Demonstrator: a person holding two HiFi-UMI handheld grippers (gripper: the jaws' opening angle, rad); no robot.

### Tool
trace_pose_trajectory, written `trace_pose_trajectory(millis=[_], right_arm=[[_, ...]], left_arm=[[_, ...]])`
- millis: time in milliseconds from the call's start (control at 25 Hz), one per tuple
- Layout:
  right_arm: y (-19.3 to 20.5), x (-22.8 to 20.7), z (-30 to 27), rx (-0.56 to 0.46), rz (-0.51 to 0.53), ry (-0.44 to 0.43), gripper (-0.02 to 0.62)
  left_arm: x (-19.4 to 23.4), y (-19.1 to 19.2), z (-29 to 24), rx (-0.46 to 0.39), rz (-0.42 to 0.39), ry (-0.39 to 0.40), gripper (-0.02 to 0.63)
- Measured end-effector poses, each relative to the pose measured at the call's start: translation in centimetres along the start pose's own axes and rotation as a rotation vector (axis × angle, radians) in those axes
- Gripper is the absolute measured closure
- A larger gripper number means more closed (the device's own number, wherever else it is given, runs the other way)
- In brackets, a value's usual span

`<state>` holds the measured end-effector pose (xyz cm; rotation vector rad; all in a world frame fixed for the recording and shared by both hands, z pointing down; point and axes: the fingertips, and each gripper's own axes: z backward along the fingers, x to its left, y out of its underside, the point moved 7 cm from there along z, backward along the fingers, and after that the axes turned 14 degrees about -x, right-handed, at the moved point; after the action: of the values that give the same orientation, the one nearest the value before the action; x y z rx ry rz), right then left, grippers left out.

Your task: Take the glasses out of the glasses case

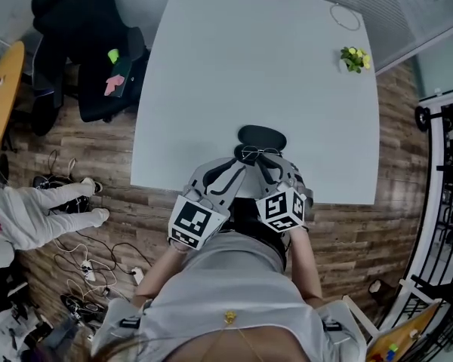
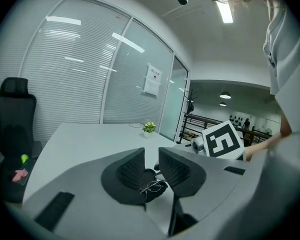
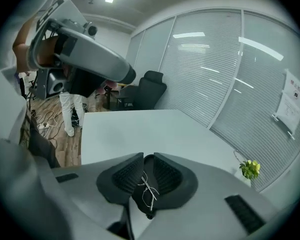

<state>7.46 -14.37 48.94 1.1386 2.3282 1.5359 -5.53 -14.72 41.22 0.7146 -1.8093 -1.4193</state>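
The black glasses case [image 1: 261, 135] lies on the white table [image 1: 211, 89], close to the near edge. Thin wire-framed glasses [image 1: 258, 154] rest at the case's near side, right at both gripper tips. My left gripper [image 1: 240, 161] comes in from the left. In the left gripper view its jaws stand close together with the case [image 2: 148, 176] between them and the glasses [image 2: 153, 186] just below. My right gripper [image 1: 266, 164] meets it from the right. In the right gripper view it [image 3: 148, 169] is shut on a temple of the glasses [image 3: 146, 189], which hang down over the case [image 3: 142, 204].
A small potted plant [image 1: 354, 59] and a thin cable loop [image 1: 346, 16] sit at the table's far right. A black office chair [image 1: 90, 44] stands left of the table. A person's legs [image 1: 41, 216] and loose cables [image 1: 83, 266] are on the floor at the left.
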Motion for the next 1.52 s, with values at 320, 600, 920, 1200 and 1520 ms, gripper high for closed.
trace_pose_trajectory(millis=[320, 600, 920, 1200, 1520], right_arm=[[3.5, 0.3, -2.4, 0.087, 0.054, -0.087, 0.526], [6.5, 0.4, -4.4, 0.165, 0.073, -0.167, 0.515], [10.0, 0.4, -7.0, 0.269, 0.117, -0.289, 0.488], [11.1, 0.5, -8.2, 0.299, 0.137, -0.346, 0.497], [11.7, 0.5, -8.7, 0.298, 0.235, -0.344, 0.537]], left_arm=[[0.2, 0.7, -0.1, 0.033, 0.021, -0.026, 0.503], [0.4, 1.4, 0.4, 0.056, 0.039, -0.064, 0.503], [1.2, 2.0, 0.4, 0.066, 0.045, -0.098, 0.504], [1.3, 2.1, 0.1, 0.068, 0.050, -0.096, 0.504], [1.1, 2.1, -0.4, 0.063, 0.043, -0.093, 0.503]])
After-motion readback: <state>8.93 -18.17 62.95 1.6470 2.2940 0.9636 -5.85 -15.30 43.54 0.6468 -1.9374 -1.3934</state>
